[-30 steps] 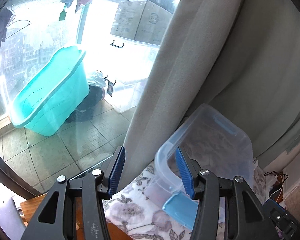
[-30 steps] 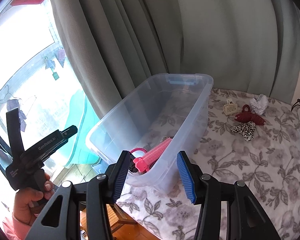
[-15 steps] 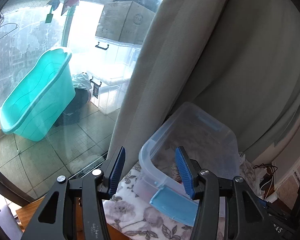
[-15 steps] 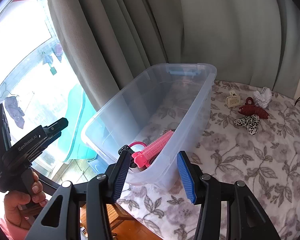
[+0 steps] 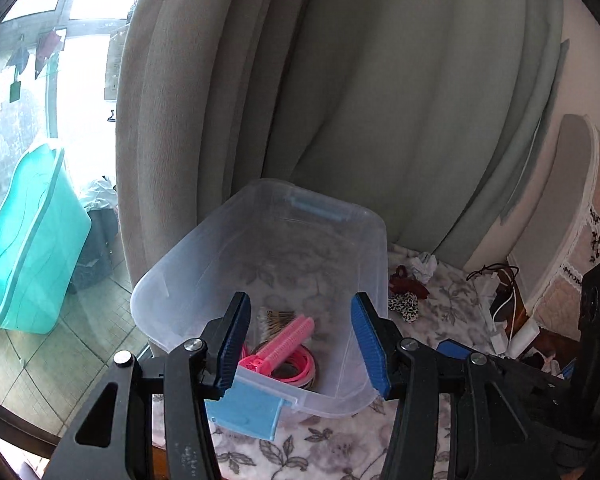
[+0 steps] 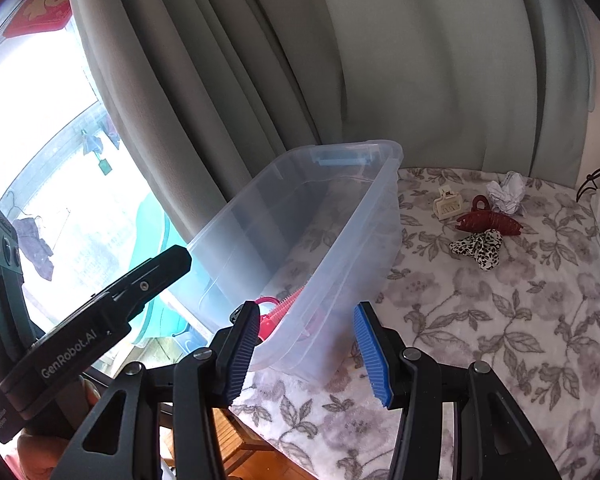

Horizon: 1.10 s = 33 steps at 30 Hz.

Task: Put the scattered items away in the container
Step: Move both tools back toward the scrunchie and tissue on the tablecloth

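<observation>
your left gripper (image 5: 300,340) reads "genrobot.ai" in white on its black body, seen from the right wrist; its ribbed blue pads are spread wide with nothing between them, hovering over the near end of the clear plastic bin (image 5: 180,276). your right gripper (image 6: 306,354) is just as wide and empty. inside the bin lie a ridged pink comb (image 5: 286,338) and pink hoops. on the floral cloth (image 6: 480,320), well apart from the bin, sit a cream claw clip (image 6: 446,206), a glossy dark red clip (image 6: 490,222) and a leopard-print scrunchie (image 6: 478,250).

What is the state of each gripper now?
Left gripper: open, holding nothing.
Right gripper: open, holding nothing.
</observation>
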{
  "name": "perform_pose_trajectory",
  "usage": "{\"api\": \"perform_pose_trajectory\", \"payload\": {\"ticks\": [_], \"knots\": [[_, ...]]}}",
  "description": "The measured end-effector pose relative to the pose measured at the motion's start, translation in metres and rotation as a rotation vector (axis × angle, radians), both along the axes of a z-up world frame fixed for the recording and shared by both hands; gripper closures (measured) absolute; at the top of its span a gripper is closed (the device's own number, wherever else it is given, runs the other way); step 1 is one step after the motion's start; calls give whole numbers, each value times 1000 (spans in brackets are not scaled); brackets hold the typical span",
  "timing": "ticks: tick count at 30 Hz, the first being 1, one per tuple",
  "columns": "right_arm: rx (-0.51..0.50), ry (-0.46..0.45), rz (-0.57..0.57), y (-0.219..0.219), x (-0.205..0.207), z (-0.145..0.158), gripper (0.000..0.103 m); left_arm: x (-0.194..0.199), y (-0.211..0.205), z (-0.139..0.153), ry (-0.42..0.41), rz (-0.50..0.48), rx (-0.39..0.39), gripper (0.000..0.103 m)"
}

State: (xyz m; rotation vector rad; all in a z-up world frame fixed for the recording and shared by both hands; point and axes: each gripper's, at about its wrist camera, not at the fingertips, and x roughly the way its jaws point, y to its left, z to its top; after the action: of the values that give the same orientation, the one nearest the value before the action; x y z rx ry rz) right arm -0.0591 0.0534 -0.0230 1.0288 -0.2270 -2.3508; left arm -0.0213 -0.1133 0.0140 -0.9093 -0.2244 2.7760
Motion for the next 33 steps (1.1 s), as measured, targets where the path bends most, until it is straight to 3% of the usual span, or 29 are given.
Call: {"api": "perform_pose_trajectory", "payload": {"ticks": [14,23,33], "knots": [[-97,-5,-106,59,-8,2,50,-14,53,-4,0,-95,-84,49],[-151,-32,-228,112,-17,-17,47,-25,107,-14,-14,-183,-130,49],[-169,-120,-367,172,-31,-54,47,-51,170,-52,-82,-289,-188,48]]}}
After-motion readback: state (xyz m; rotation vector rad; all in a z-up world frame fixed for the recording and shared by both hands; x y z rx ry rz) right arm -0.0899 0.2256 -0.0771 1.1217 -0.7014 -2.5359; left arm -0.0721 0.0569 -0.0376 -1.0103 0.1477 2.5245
